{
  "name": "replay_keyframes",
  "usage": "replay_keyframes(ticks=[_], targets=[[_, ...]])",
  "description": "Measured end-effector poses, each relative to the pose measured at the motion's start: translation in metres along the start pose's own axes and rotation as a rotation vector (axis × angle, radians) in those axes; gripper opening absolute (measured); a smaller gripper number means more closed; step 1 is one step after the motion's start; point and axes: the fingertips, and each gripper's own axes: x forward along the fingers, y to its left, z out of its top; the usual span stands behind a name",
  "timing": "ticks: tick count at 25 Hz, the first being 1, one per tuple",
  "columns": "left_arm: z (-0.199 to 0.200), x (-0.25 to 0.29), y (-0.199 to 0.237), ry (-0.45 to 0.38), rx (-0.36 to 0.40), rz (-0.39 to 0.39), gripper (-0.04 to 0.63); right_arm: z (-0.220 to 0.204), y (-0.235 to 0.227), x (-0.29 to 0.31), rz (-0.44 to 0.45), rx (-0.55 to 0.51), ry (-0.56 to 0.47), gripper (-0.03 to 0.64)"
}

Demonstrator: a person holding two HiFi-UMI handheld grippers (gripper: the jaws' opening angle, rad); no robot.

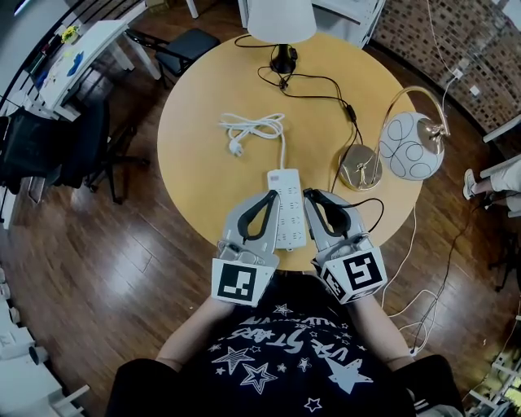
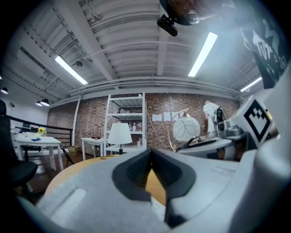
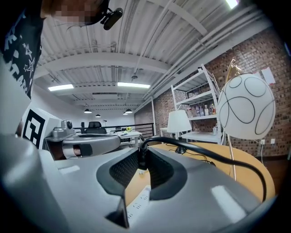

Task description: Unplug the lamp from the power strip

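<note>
On the round wooden table [image 1: 203,163] lies a white power strip [image 1: 286,213], its own white cord [image 1: 252,129] coiled behind it. My right gripper [image 1: 308,194] is shut on a black plug [image 3: 142,160] at the strip's right edge. The plug's black cord [image 3: 204,157] runs to the brass base [image 1: 360,167] of the globe lamp [image 1: 411,145]. Bare wood shows below the plug; whether its pins are still in a socket I cannot tell. My left gripper [image 1: 273,194] is shut and empty, tips together over the strip's left edge. A white-shade lamp [image 1: 281,20] stands at the far edge.
The shade lamp's black cord [image 1: 326,89] snakes across the far half of the table. Dark chairs [image 1: 89,147] and a white side table [image 1: 77,53] stand to the left. Loose cables [image 1: 415,309] lie on the floor at the right, near someone's shoe [image 1: 470,183].
</note>
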Motion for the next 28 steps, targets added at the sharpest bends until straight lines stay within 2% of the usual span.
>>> replay_keyframes(ticks=[28], targets=[[-0.011, 0.007, -0.011, 0.041, -0.022, -0.01, 0.005, -0.007, -0.012, -0.001, -0.025, -0.036, 0.031, 0.06]])
